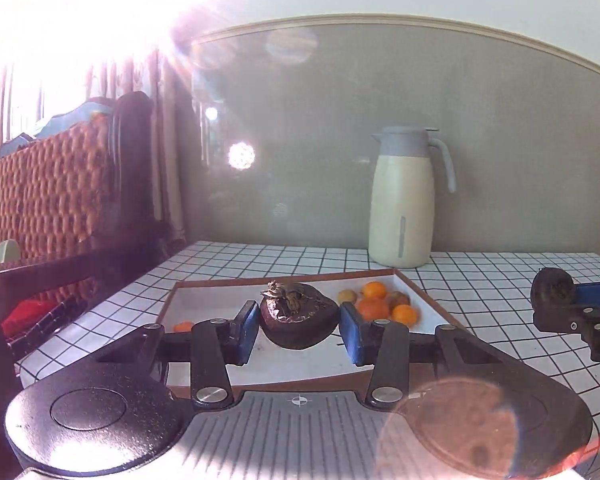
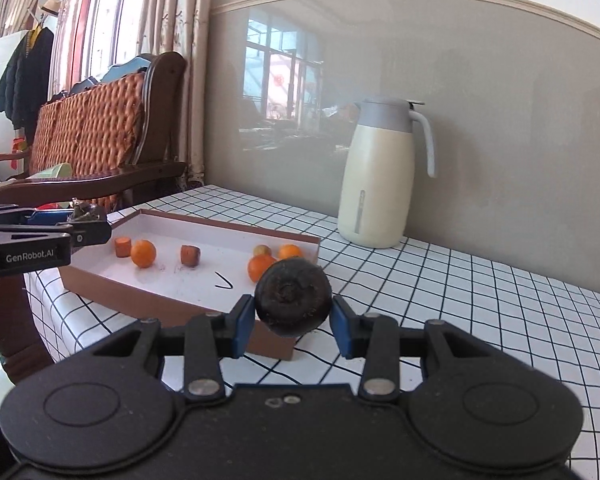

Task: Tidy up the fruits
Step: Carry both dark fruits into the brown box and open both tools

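A home living or dining room: a wooden armchair (image 2: 112, 128) with a woven orange cushion, long curtains (image 2: 168, 40) by the window, coats on a rack (image 2: 24, 76), and a thermos jug (image 2: 380, 176) on a checked tablecloth (image 2: 460, 280).

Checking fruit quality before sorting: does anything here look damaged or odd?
Yes. The fruit in the left hand-held gripper, a dark fruit with a dried calyx, looks shrivelled and dented. The one in the right hand-held gripper, a blackish round fruit, looks dried out. The oranges in the tray look fresh.
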The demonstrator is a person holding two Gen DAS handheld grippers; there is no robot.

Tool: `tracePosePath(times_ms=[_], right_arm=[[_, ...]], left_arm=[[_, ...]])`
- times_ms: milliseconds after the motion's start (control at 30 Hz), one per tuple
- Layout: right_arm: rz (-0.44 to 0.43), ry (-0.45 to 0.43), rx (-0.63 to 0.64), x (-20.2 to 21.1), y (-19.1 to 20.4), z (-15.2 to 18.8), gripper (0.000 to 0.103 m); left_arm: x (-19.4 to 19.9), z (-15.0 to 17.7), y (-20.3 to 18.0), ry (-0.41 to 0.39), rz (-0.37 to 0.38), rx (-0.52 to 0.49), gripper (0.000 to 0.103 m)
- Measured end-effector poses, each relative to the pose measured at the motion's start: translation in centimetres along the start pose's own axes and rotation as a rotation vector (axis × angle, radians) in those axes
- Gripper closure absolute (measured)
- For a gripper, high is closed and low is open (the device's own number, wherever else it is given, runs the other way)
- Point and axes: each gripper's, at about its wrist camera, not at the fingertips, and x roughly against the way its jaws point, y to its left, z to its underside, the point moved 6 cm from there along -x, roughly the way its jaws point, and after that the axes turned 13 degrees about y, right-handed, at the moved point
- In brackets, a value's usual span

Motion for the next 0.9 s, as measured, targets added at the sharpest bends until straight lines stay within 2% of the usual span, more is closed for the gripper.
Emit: tracePosePath(times_ms=[267,567,900], right_arm=[[-0.024,-0.035,0.064,-0.8,2.9,-2.1,0.071],[-0.017,-0.068,0.053,-2.7,2.7,-4.9,0.071],[-0.013,-0.075,0.006,-6.1,2.0,-7.9,0.071]], left_arm=[[0.1,-0.2,3.8,-0.015,-0.062,0.045,0.059],[-1.7,-1.1,7.4,-0.019,-0.119,0.078,0.059],[-5.5,-3.9,8.9,-0.023,-0.117,0.098,0.059]])
